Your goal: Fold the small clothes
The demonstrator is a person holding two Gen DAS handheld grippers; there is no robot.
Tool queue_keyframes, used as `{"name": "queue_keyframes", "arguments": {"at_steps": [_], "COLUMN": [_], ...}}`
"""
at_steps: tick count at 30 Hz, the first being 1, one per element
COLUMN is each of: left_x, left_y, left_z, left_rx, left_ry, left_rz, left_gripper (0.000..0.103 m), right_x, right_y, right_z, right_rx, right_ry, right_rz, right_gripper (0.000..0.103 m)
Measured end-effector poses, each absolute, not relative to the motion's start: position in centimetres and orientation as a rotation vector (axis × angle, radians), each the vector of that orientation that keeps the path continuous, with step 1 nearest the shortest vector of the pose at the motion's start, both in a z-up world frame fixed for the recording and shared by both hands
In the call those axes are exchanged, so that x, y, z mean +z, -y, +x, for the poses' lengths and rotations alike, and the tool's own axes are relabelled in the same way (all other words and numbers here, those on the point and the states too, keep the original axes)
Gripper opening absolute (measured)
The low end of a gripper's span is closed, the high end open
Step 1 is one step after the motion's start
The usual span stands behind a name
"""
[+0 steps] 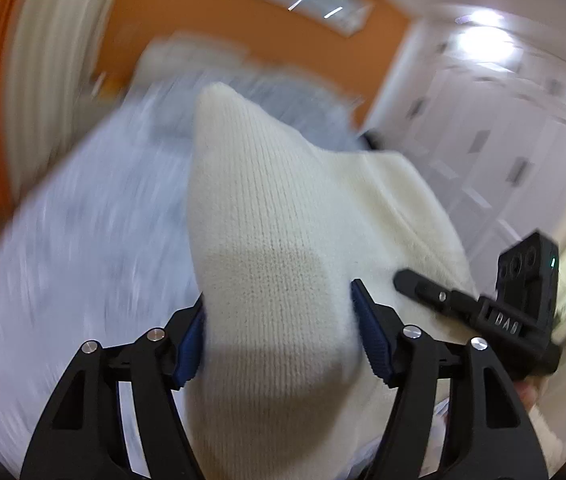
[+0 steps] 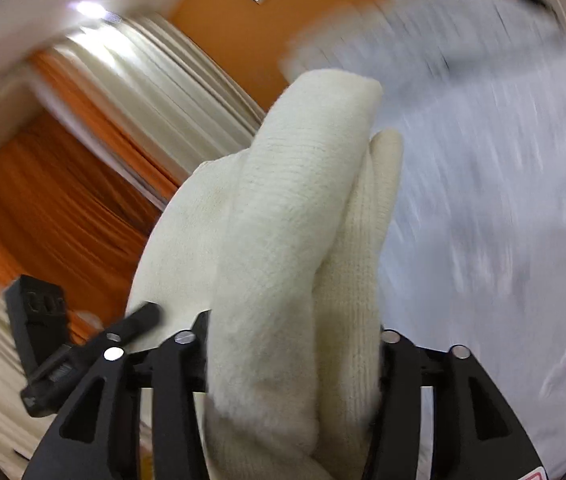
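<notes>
Cream knit garment [image 1: 275, 248] fills the space between both pairs of jaws, lifted above a blurred pale bedspread [image 1: 83, 232]. The left gripper [image 1: 279, 316] stands spread around a thick fold; its right blue pad [image 1: 371, 332] sits just clear of the cloth. The right gripper [image 2: 291, 344] has the bunched knit [image 2: 283, 240] packed between its fingers; whether the pads press it I cannot tell. Orange curtain [image 2: 55, 208] hangs behind
</notes>
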State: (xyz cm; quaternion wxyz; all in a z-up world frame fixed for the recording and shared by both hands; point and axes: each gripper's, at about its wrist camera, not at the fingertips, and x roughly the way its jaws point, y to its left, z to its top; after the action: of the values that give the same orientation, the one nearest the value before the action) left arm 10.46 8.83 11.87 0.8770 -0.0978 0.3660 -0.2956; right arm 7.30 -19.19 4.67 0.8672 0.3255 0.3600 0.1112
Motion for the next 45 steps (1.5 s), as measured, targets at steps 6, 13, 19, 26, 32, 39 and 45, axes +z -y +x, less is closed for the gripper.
{"name": "queue_keyframes", "arguments": {"at_steps": [6, 13, 19, 26, 32, 39, 45], "left_x": [-4.5, -5.6, -10.4, -10.4, -10.7, -10.8, -9.4], "left_y": [-12.4, -12.1, -11.8, -11.0, -10.7, -10.4, -9.9], "left_z": [10.9, 9.0, 8.6, 8.8, 8.5, 8.4, 7.3], "left_rx": [-0.378, -0.338, -0.275, -0.234, -0.210, -0.186, -0.169], "left_ry": [-1.082, -1.103, -1.234, -1.248, -1.244, -1.233, -1.215], "left_rz": [-0.223, -0.250, -0.293, -0.185, -0.136, -0.086, -0.030], "left_gripper": [0.064, 0.078, 0.050, 0.058, 0.063, 0.068, 0.066], "right_x": [-7.9, -8.3, -10.9, -12.3, -8.6, -13.0, -6.9], "right_y": [21.2, 18.4, 18.1, 17.8, 17.8, 17.1, 16.2], "right_z": [3.0, 3.1, 3.9, 4.6, 3.1, 5.4, 1.7], "right_rx": [-0.015, -0.020, 0.004, -0.043, -0.047, -0.096, -0.143], "right_ry": [-0.991, -1.093, -1.156, -1.225, -1.114, -1.249, -1.107], "right_rz": [0.725, 0.548, 0.630, 0.529, 0.614, 0.459, 0.425], "right_gripper": [0.046, 0.058, 0.012, 0.014, 0.016, 0.018, 0.029]}}
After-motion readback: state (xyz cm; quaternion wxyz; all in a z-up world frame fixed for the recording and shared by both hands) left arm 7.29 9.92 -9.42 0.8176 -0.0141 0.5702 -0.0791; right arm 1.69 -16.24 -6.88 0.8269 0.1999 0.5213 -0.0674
